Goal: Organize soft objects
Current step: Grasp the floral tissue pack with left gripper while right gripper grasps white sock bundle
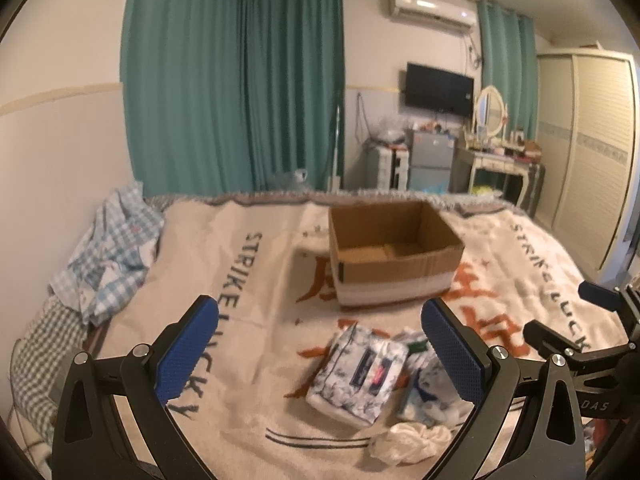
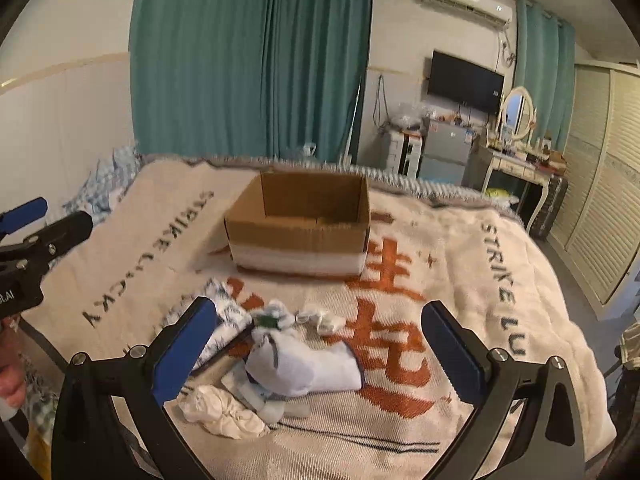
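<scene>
The left gripper [image 1: 320,354] hangs over the bed with its fingers spread wide and nothing between them; the right gripper [image 2: 320,350] is likewise spread and empty. A cardboard box [image 2: 298,224] sits open on the blanket [image 2: 460,280]. On the near side of the box lie the soft things: a patterned tissue pack [image 1: 360,372], a white sock [image 2: 308,368] beside it, and a crumpled cream cloth [image 2: 222,410] nearest the grippers. A checked cloth [image 1: 112,256] lies bunched well to the box's left.
</scene>
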Available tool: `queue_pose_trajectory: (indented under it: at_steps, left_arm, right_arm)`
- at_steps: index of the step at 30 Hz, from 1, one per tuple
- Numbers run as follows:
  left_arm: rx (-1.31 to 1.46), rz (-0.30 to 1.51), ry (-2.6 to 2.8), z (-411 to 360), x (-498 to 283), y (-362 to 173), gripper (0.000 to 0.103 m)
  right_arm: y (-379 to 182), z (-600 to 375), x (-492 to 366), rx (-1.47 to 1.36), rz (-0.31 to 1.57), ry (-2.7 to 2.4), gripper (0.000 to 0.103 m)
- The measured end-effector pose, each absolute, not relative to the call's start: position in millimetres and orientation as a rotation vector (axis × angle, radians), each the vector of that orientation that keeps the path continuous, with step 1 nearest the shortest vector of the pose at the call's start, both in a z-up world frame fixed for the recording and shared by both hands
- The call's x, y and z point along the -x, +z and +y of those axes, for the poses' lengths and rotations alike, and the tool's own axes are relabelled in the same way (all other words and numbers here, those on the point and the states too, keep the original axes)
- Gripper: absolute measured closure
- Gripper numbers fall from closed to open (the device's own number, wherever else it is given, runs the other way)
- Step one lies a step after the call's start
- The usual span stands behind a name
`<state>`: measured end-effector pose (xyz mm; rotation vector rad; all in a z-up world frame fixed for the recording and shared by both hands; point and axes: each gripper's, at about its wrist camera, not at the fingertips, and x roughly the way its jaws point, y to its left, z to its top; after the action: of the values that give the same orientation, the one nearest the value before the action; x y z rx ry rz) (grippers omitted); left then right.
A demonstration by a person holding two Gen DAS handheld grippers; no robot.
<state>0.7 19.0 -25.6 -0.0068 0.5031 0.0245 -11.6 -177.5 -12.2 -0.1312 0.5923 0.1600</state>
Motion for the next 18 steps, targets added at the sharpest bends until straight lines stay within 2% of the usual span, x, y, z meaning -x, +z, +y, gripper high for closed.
queue_pose_trajectory:
  at_steps: [9, 17, 18]
  left_arm:
    - [0.004, 0.689, 0.031, 21.0, -35.8, -91.3, 0.0]
    - [-0.03, 0.819, 0.0, 14.4, -57.5, -132.6, 0.0]
    - [-0.04, 0.839, -0.004, 12.1, -59.3, -138.9, 0.0]
  right_arm:
    - [-89.2, -160.9, -25.4, 0.181, 0.812, 0.201, 0.0]
    - [-146.2, -152.4, -64.2, 0.149, 0.962, 0.234, 0.009]
    - [-148.8, -153.8, -66.8, 0.123, 0.975, 0.252, 0.013]
